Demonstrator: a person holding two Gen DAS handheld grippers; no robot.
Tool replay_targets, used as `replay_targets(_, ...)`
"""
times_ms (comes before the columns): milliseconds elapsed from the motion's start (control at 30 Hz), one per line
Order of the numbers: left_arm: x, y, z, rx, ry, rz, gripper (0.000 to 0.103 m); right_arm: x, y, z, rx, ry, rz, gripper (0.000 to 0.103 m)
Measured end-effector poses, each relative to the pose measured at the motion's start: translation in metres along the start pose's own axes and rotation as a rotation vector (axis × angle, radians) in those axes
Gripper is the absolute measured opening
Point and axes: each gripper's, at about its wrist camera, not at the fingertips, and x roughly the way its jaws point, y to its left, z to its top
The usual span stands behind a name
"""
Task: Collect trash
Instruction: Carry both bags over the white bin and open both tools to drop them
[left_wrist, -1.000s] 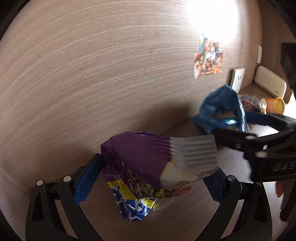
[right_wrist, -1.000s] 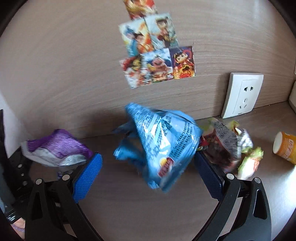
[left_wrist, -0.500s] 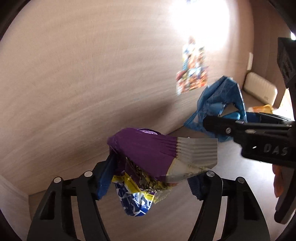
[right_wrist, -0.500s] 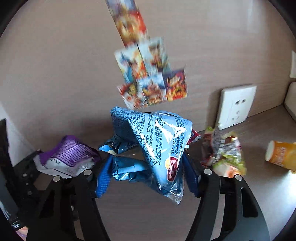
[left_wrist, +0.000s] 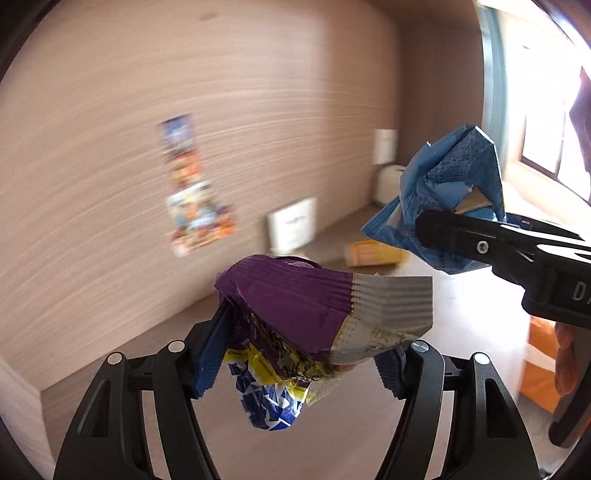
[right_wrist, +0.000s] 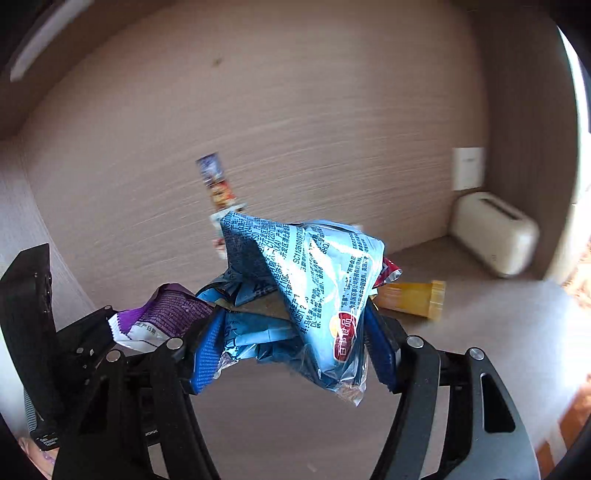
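My left gripper (left_wrist: 295, 365) is shut on a crumpled purple snack bag (left_wrist: 295, 306) with a silver end and a blue-yellow wrapper hanging under it, held above the wooden counter. My right gripper (right_wrist: 295, 347) is shut on a crumpled light-blue chip bag (right_wrist: 314, 280), also held in the air. The blue bag (left_wrist: 454, 192) and the right gripper show at the right of the left wrist view; the purple bag (right_wrist: 166, 314) and the left gripper show at the left of the right wrist view. An orange cup (right_wrist: 410, 297) lies on its side on the counter behind the blue bag.
A wood-grain wall runs behind the counter, with stickers (left_wrist: 195, 206) and a white socket plate (left_wrist: 291, 225) on it. A cream toaster (right_wrist: 495, 232) stands in the far right corner. A bright window (left_wrist: 546, 147) lies to the right.
Both grippers have risen and pulled back from the wall with their bags, turning to the right. The toaster and window have come into view. The grips have not changed.
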Motion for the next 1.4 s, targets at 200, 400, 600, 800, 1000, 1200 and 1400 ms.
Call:
replay_targets(200, 0.000, -0.101, 0.010, 0.089, 0.001, -0.124, 0.067, -0.074, -0.072, -0.031, 0.057, -0.029, -0.131, 0.068)
replay_targets(400, -0.006, -0.195, -0.002, 0.190, 0.032, -0.246, 0.067, -0.133, -0.128, -0.067, 0.153, -0.023, -0.250, 0.068)
replay_targets(600, -0.004, -0.280, -0.026, 0.289, 0.073, -0.368, 0.067, -0.181, -0.180, -0.112, 0.253, 0.002, -0.346, 0.068)
replay_targets(800, 0.005, -0.346, -0.059, 0.372, 0.125, -0.481, 0.067, -0.212, -0.218, -0.154, 0.340, 0.029, -0.416, 0.068)
replay_targets(1000, 0.027, -0.393, -0.097, 0.460, 0.184, -0.567, 0.067, -0.218, -0.253, -0.196, 0.423, 0.069, -0.465, 0.068)
replay_targets(1200, 0.064, -0.425, -0.140, 0.534, 0.239, -0.632, 0.067, -0.198, -0.283, -0.241, 0.478, 0.133, -0.501, 0.069)
replay_targets(1400, 0.108, -0.455, -0.201, 0.582, 0.299, -0.693, 0.067, -0.164, -0.311, -0.296, 0.527, 0.204, -0.522, 0.069)
